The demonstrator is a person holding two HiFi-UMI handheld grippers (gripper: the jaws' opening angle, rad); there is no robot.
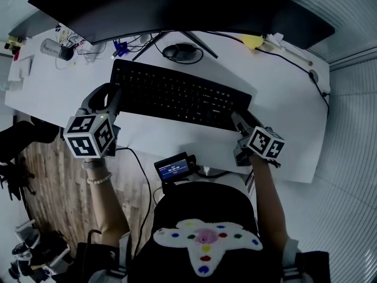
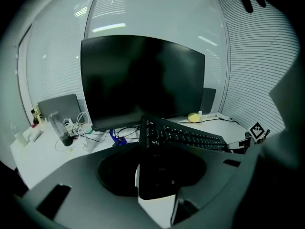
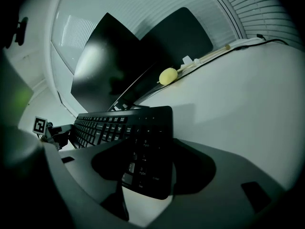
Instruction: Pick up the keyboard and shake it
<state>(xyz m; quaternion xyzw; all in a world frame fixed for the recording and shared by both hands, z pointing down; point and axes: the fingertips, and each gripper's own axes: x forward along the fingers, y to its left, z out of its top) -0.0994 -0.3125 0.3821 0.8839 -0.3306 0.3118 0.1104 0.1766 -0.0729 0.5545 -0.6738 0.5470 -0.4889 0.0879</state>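
1. Head view: the black keyboard (image 1: 179, 93) stretches across the white bench (image 1: 283, 99), in front of the monitor (image 1: 177, 5) and the mouse (image 1: 181, 52). The left tool (image 1: 113, 99) is at its left end and the right tool (image 1: 240, 121) at its right end.
2. Left gripper view: the jaws are clamped on the keyboard's left end, which is tipped up off the bench.
3. Right gripper view: the jaws grip the keyboard's number-pad end. A yellow lump (image 3: 167, 75) sits on the bench beyond, near the monitor.
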